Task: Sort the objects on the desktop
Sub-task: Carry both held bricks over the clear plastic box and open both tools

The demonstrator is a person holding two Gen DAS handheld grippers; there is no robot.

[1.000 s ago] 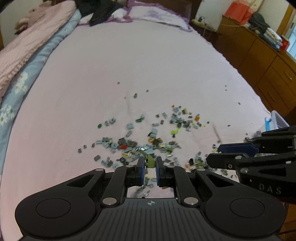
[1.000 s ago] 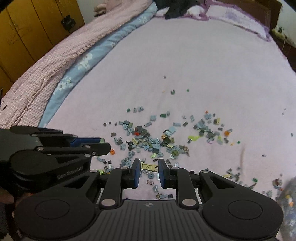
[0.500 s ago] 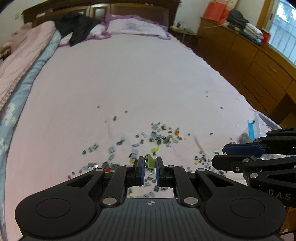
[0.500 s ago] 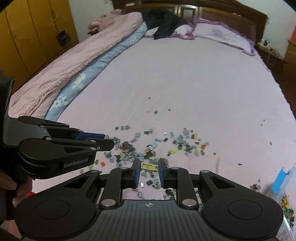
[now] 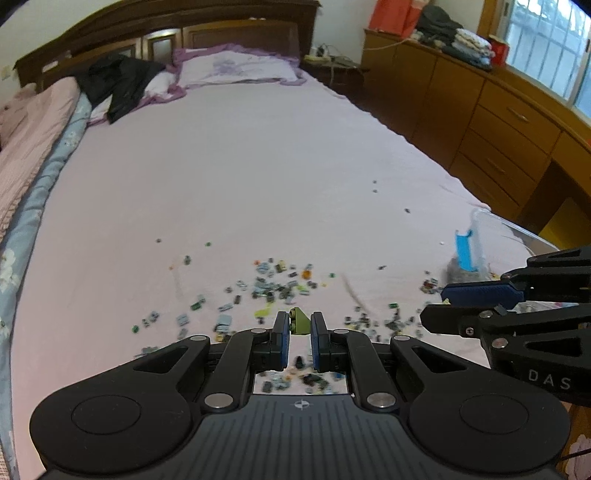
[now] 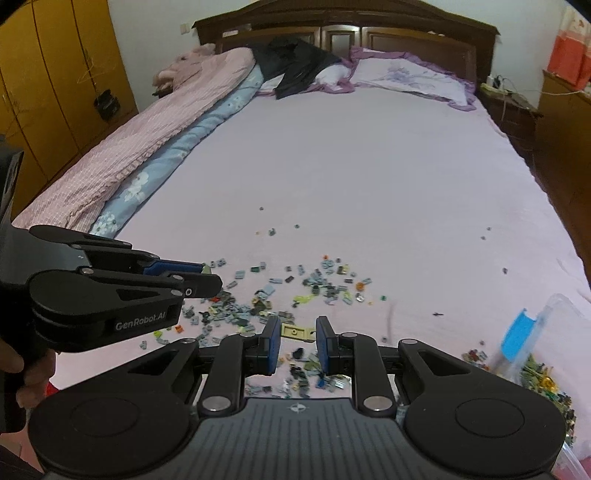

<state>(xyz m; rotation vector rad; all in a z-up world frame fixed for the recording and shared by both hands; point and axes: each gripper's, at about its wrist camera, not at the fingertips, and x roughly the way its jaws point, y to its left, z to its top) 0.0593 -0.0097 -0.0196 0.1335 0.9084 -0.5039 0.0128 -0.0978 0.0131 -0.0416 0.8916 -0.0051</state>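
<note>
Bed [image 6: 369, 166]: brick scatter [image 6: 295, 291] mostly unsorted; bin [image 6: 546, 354] near right part-filled. My left tool [image 5: 299, 326] grips olive brick [image 5: 298, 322]; right tool [image 6: 297, 338] grips tan plate [image 6: 295, 332].

purple pillow [image 5: 236, 68] | black garment [image 6: 295, 61] | pink quilt [image 6: 147, 136] | wooden dresser [image 5: 491, 129]

Both wrist views face headboard [image 6: 343, 33] – sharing brick scatter [image 5: 273, 286].
</note>
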